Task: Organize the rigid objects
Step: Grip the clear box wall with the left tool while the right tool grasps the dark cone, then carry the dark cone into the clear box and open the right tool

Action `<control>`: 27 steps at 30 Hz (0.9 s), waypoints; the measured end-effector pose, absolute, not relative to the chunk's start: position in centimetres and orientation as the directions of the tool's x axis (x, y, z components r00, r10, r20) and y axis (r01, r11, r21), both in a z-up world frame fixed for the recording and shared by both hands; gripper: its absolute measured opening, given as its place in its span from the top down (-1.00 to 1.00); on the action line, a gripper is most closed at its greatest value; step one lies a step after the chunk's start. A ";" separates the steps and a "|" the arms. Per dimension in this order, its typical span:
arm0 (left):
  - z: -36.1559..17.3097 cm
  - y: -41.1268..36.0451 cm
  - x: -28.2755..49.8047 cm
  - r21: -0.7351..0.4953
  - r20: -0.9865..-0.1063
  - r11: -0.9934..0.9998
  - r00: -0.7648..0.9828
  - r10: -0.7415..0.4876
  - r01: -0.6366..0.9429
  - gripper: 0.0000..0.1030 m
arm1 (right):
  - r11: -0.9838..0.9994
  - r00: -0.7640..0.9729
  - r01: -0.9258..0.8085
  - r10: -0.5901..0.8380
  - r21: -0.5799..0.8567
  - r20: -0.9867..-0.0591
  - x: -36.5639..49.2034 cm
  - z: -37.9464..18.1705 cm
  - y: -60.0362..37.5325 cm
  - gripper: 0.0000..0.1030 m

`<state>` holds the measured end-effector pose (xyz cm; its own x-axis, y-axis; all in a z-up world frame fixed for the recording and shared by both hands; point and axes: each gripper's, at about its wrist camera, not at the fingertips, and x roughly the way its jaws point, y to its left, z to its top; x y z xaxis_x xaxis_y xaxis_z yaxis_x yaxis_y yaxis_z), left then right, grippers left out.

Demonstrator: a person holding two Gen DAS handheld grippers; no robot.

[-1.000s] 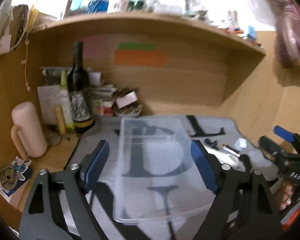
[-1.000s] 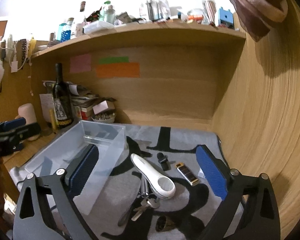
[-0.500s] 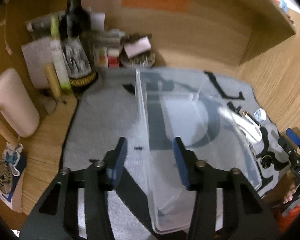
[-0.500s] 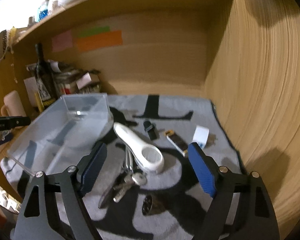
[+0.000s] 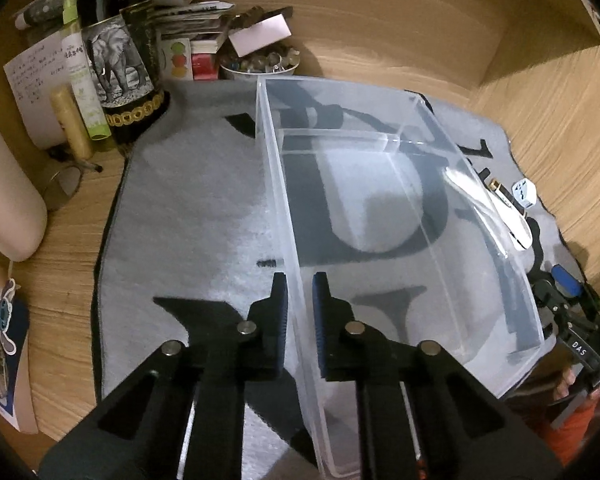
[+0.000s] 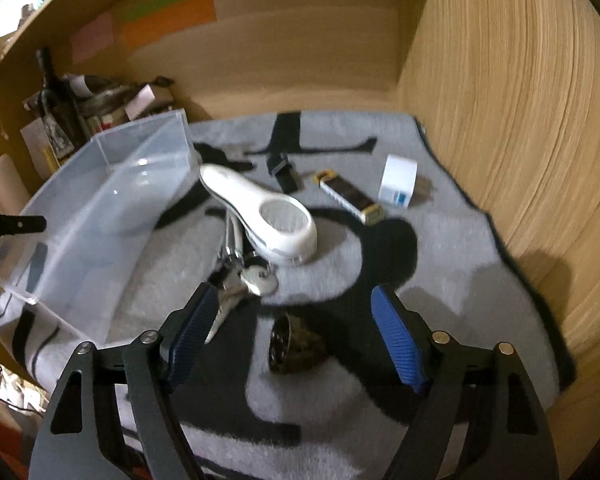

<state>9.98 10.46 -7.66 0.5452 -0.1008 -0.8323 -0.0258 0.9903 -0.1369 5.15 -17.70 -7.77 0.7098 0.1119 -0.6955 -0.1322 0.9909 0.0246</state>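
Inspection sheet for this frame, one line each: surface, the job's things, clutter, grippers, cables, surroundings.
Surface: grey mat with black lettering on a wooden desk.
Job's things: clear plastic bin, nothing inside; beside it on the mat a white handled tool, keys, a small black clip, a dark lighter-like bar, a white box, a dark round piece.
Clutter: wine bottle, papers and a bowl of small items at the back.
Grippers: left gripper shut on the bin's left wall; right gripper open above the dark round piece.
Cables: nothing seen.
Surroundings: wooden alcove walls, coloured sticky notes.
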 end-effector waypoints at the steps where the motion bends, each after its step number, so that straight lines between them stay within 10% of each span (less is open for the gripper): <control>1: -7.7 10.5 10.0 -0.139 -0.832 0.990 0.546 -0.103 -0.025 0.77 | 0.991 0.701 -0.130 0.110 0.026 -0.705 5.2 -8.0 -17.7 -0.37; 6: -7.6 10.3 9.8 -0.124 -0.828 0.992 0.554 -0.093 -0.018 0.78 | 0.993 0.666 -0.115 0.103 0.035 -0.739 5.1 -8.8 -18.0 -0.24; 12: -7.6 10.3 9.8 -0.117 -0.825 0.993 0.559 -0.086 -0.020 0.78 | 0.994 0.652 -0.106 0.078 0.011 -0.754 5.2 -9.4 -18.1 0.37; 27: -7.7 10.6 9.8 -0.150 -0.812 0.988 0.574 -0.106 -0.031 0.79 | 0.987 0.751 -0.158 0.134 0.021 -0.647 6.2 -4.3 -15.7 0.37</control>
<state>9.75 10.61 -7.71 0.5741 -0.1055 -0.8120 -0.0305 0.9882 -0.1500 6.18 -15.69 -4.29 0.7508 0.1338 -0.6469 -0.1580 0.9872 0.0209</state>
